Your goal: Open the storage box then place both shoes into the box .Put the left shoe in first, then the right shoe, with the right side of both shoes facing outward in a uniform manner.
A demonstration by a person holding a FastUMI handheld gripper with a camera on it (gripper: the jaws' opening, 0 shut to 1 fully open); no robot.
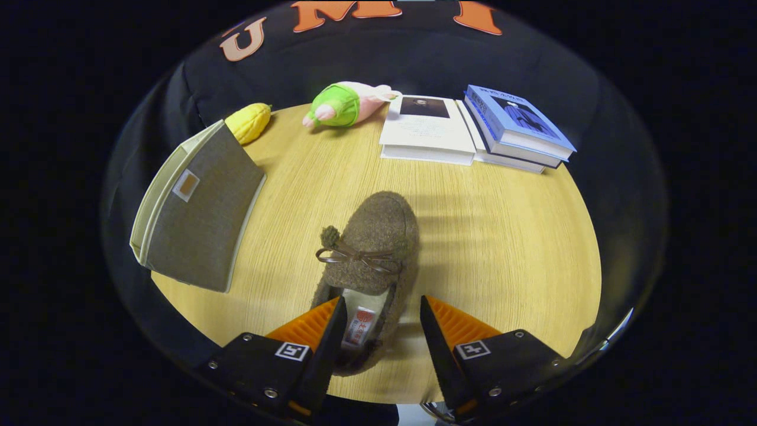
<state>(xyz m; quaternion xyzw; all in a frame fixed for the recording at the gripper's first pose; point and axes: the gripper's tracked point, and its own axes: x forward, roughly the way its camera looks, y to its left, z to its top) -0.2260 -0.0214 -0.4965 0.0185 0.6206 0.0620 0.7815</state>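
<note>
A round wooden table (485, 248) stands against dark cloth, with a grey fabric storage box (198, 222) towards the left, a yellow corn toy (248, 121) and a pink-and-green plush toy (343, 103) at the back, and a stack of books (473, 127) to the right.

The gripper (378, 331) is open, its fingers straddling the heel end of a brown fuzzy shoe (372, 248) without pressing on it. One finger sits over the heel opening, the other just beside the shoe's outer edge. The shoe lies flat on the table, toe pointing away towards the books, well apart from the box.

To take it cleanly, the fingers should probably close across the heel wall, low enough that the soft rim does not fold and slip out. Which shoe of the pair this is I cannot tell.

It is a woolly slipper-style shoe with a thin brown bow and a small pompom on top, and a pale lining carrying a label inside.
</note>
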